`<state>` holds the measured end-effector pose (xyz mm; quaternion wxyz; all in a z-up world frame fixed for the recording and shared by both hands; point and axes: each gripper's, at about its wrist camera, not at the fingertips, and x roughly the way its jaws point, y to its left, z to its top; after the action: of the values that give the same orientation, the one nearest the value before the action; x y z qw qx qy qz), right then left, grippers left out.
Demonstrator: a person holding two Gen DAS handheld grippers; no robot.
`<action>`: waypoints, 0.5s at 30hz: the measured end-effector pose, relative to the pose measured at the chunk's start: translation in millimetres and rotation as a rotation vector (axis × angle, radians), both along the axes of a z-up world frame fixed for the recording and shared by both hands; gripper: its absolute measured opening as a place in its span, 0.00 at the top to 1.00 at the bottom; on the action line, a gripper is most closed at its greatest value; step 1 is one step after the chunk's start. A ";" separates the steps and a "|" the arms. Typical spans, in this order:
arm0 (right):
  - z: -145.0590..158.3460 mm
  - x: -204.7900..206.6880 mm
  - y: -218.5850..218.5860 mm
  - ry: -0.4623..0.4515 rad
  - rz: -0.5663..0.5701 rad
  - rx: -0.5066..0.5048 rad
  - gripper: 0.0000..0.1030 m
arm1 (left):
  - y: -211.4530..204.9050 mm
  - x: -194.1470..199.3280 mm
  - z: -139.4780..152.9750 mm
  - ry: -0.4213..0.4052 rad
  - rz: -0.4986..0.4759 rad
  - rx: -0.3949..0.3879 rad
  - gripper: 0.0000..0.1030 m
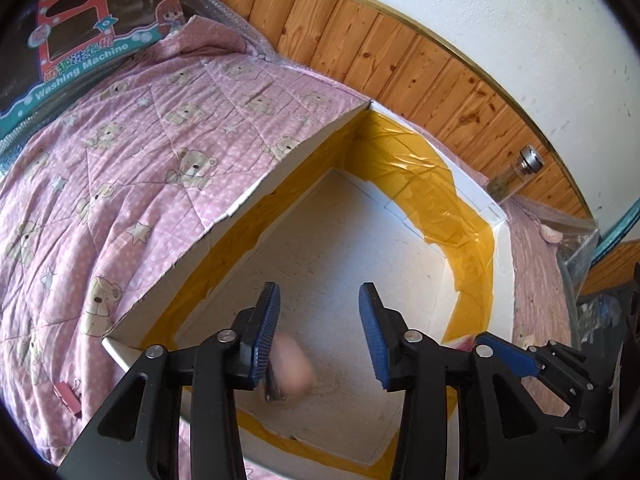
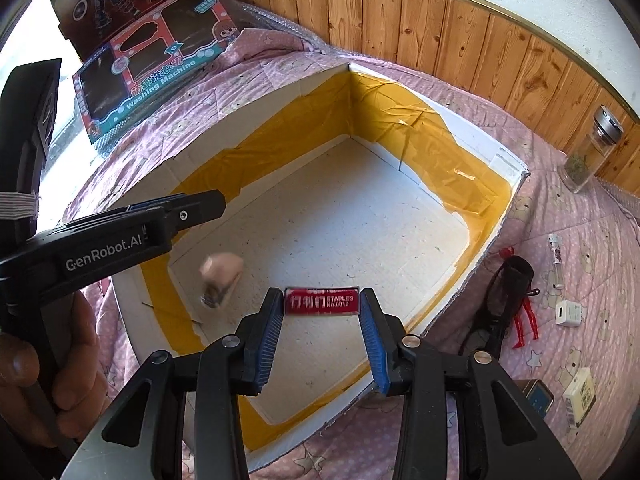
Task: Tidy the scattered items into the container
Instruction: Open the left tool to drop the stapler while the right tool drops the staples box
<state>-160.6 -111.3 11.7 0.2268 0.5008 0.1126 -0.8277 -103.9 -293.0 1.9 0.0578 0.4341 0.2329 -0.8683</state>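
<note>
1. Your right gripper [image 2: 321, 322] is clamped on the red staples box [image 2: 321, 300], over the white foam container with yellow tape [image 2: 404, 152].
2. Your left gripper [image 1: 319, 330] is spread, holding nothing; a blurred pink-beige object [image 1: 292, 370] sits just beneath it, inside the container.

This is a home bedroom: a bed under a pink teddy-bear quilt [image 1: 132, 152] runs along pine wall panelling [image 2: 460, 40], with toy boxes [image 2: 152, 68] propped at the quilt's far corner.
</note>
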 end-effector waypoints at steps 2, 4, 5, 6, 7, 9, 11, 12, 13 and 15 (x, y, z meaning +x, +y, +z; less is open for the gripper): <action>2.7 2.0 3.7 0.004 -0.012 -0.010 0.60 | -2.0 0.2 2.0 0.001 0.003 0.008 0.55; 7.4 4.6 8.7 0.008 -0.025 -0.032 0.60 | -2.7 0.5 3.6 0.000 0.003 0.009 0.54; 10.0 6.3 11.4 0.010 -0.033 -0.044 0.60 | -2.7 0.9 4.6 -0.001 0.003 0.008 0.54; 12.9 8.6 13.9 0.012 -0.041 -0.058 0.60 | -3.0 1.6 5.2 -0.001 0.004 0.009 0.54; 15.8 11.5 16.9 0.015 -0.048 -0.072 0.60 | -2.8 2.6 5.9 -0.001 0.007 0.011 0.54; 21.3 18.8 22.3 0.022 -0.057 -0.103 0.60 | -1.5 6.4 8.5 0.003 0.011 0.018 0.54; 25.5 27.4 27.0 0.026 -0.061 -0.134 0.60 | 3.9 10.7 11.4 0.006 0.004 0.014 0.54; 27.0 31.8 29.2 0.027 -0.063 -0.147 0.60 | 7.7 13.0 12.1 0.006 -0.003 0.010 0.54; 28.4 36.5 32.0 0.029 -0.068 -0.162 0.60 | 12.3 15.6 12.1 0.005 -0.011 0.007 0.54; 30.4 44.8 39.6 0.035 -0.088 -0.188 0.60 | 24.3 20.4 9.7 -0.005 -0.037 0.001 0.54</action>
<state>-115.8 -71.7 42.1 0.2344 0.4672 0.0163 -0.8523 -83.5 -268.7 11.6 0.0421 0.4404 0.2255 -0.8680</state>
